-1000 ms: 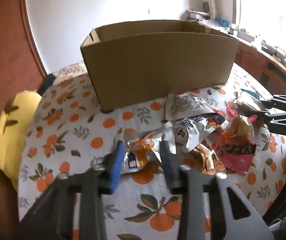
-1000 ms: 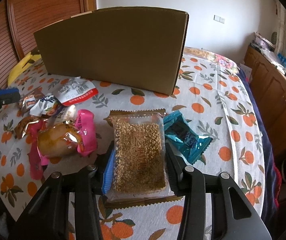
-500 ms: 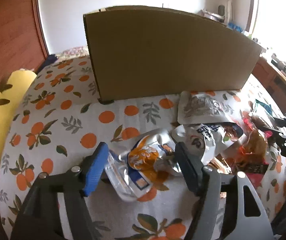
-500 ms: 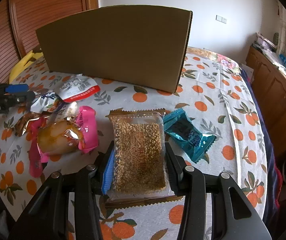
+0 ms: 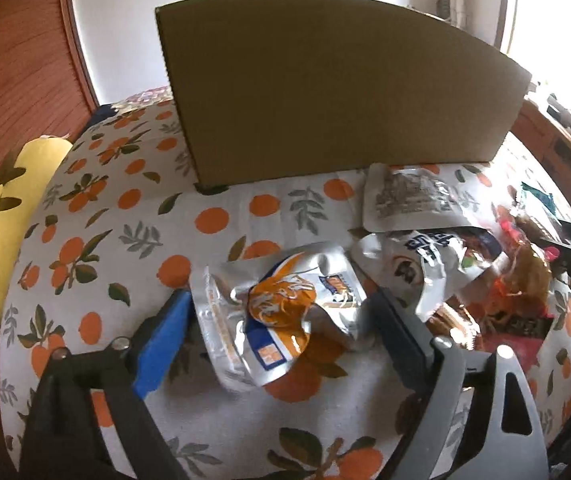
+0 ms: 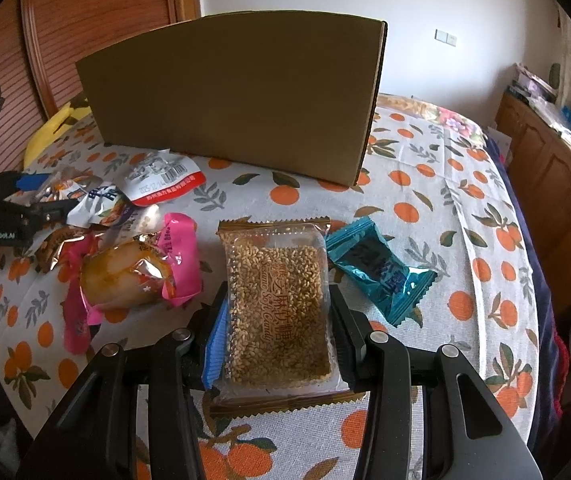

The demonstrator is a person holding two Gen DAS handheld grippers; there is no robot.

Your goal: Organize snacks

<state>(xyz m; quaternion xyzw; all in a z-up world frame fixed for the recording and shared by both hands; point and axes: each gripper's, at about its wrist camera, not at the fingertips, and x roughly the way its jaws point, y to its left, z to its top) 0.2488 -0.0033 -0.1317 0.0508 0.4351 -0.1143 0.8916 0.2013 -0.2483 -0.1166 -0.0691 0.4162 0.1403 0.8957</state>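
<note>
A tall cardboard box [image 5: 337, 92] stands at the back of the table; it also shows in the right wrist view [image 6: 237, 96]. My left gripper [image 5: 281, 316] is open, its jaws on either side of a silver and orange snack pouch [image 5: 281, 312] that lies on the cloth. My right gripper [image 6: 277, 316] is shut on a clear sesame candy pack [image 6: 279, 304], holding it just above the cloth. The left gripper also shows in the right wrist view [image 6: 45, 196] at the far left.
Loose snacks lie between the grippers: a silver pouch [image 5: 413, 200], a white and blue pouch [image 5: 429, 260], a pink-wrapped bun [image 6: 141, 272], a teal packet [image 6: 377, 272], a red and white pouch [image 6: 165, 176]. A yellow cushion [image 5: 1, 216] sits left. A wooden cabinet [image 6: 557, 176] stands right.
My left gripper has opened wider and dropped closer around the silver and orange pouch. My right gripper has kept hold of the sesame candy pack, almost still.
</note>
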